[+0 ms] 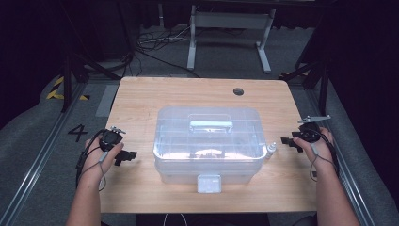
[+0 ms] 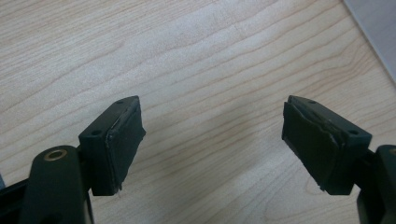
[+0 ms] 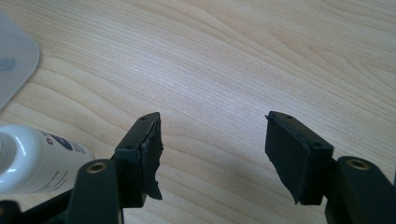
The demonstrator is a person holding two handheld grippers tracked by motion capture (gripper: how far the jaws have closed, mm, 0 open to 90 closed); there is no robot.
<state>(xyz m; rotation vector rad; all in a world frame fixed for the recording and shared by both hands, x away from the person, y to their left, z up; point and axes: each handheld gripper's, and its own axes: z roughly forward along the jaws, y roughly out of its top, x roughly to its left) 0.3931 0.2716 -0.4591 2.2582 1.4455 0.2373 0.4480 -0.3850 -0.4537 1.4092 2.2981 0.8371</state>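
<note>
A clear plastic storage box [image 1: 208,141] with a lid, a top handle [image 1: 211,125] and a front latch [image 1: 209,183] stands in the middle of the wooden table [image 1: 141,94]. A small white bottle [image 1: 271,150] stands by the box's right side; it lies at the lower left of the right gripper view as a white bottle [image 3: 32,158]. My left gripper [image 1: 128,157] rests left of the box, open, with bare wood between its jaws [image 2: 212,144]. My right gripper [image 1: 291,142] sits right of the bottle, open and empty [image 3: 212,154].
A round cable hole [image 1: 238,91] marks the table's far side. The box's corner [image 3: 14,60] shows at the left edge of the right gripper view. Beyond the table stand a white frame [image 1: 230,33], floor cables and dark stands.
</note>
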